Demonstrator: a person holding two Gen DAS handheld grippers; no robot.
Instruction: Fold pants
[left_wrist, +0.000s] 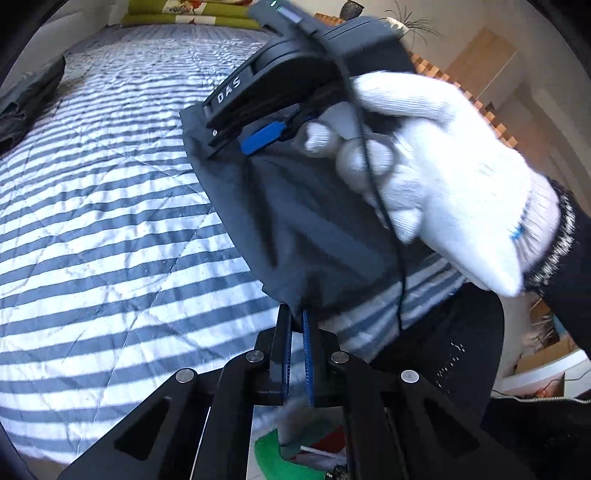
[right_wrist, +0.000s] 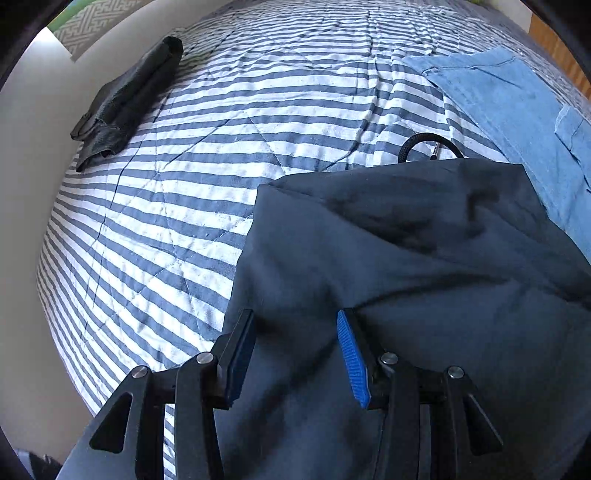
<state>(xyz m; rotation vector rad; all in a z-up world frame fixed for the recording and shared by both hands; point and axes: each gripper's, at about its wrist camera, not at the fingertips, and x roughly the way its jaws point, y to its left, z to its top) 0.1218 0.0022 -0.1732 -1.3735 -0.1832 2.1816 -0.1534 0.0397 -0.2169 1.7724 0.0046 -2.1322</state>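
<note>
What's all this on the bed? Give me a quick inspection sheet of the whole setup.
Surface: striped quilt on a bed.
Job's things: dark pants near the bed's edge.
Clutter: folded dark garment; blue cloth.
Grippers: left gripper shut on the pants' edge; right gripper open over the pants, in a gloved hand.
Cables: black cable from the right gripper; black cord behind the pants.
Surroundings: pillows, plant.

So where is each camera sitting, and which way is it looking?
Left wrist: sits on the left gripper, shut on the dark pants; looks across the striped bed; shows the gloved right hand.
Right wrist: sits on the right gripper, open over the pants; looks down at the bed.
Both share the pants, the bed and the folded dark garment.
</note>
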